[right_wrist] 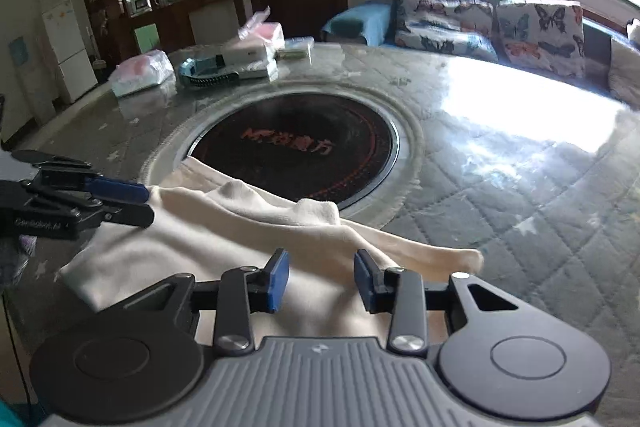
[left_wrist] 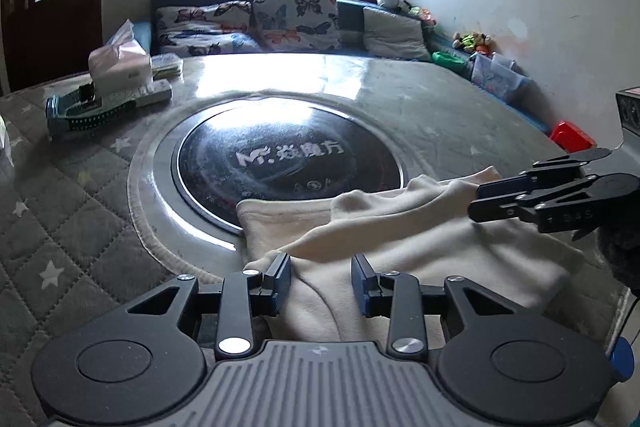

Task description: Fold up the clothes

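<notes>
We see the quilted bench [left_wrist: 80, 195] with its dark round hotplate [left_wrist: 288, 163]; the cream garment [left_wrist: 420, 243] lies at its near edge. Left gripper [left_wrist: 321, 281] and right gripper [right_wrist: 321, 281] hover over the cloth, jaws apart.

The near part of the cream fleece garment [left_wrist: 420, 239] disappears under the left claw [left_wrist: 321, 281], so can't tell if the blue pads [left_wrist: 283, 279] actually pinch any fabric. Same deal in the right wrist view with the right claw [right_wrist: 321, 281]. The black round glass hob plate [right_wrist: 296, 155] has its near edge covered by the cloth. White printed lettering [left_wrist: 290, 153] on it is too smeared to read. The red box [left_wrist: 570, 135] is half hidden behind the tabletop's [left_wrist: 440, 99] rim.
</notes>
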`<state>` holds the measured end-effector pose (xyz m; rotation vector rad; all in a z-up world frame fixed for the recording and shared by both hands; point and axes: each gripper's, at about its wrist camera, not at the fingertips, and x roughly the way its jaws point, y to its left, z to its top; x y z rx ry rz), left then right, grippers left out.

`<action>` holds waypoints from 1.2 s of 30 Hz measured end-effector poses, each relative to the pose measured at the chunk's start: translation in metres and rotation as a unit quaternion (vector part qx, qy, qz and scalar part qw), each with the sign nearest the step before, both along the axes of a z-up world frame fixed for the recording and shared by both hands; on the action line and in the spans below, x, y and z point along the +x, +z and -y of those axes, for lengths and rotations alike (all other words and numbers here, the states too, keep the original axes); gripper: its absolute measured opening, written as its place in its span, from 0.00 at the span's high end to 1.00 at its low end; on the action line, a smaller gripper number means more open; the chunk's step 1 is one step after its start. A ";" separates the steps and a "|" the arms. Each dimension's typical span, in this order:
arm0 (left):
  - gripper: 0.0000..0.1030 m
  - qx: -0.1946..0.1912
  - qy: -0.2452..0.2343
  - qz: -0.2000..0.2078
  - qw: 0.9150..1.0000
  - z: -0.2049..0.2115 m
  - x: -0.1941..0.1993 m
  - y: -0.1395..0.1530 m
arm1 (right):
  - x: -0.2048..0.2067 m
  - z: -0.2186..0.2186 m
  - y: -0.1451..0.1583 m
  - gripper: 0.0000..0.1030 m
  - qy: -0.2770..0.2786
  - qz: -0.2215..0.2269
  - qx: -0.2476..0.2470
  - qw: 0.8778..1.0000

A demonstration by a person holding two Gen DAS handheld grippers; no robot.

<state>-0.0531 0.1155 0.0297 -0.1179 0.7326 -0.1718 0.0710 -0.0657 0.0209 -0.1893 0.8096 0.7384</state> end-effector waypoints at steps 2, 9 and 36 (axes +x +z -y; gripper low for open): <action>0.64 -0.003 0.004 -0.003 1.000 -0.001 0.002 -0.001 | 0.003 -0.004 -0.003 0.65 -0.001 0.000 -0.005 1.000; 0.57 -0.010 0.013 0.012 1.000 -0.002 0.004 0.008 | -0.003 -0.012 0.009 0.65 0.009 0.023 -0.007 1.000; 0.45 0.028 0.007 -0.010 1.000 0.030 0.040 -0.002 | 0.007 -0.020 0.001 0.31 -0.021 0.033 0.007 0.999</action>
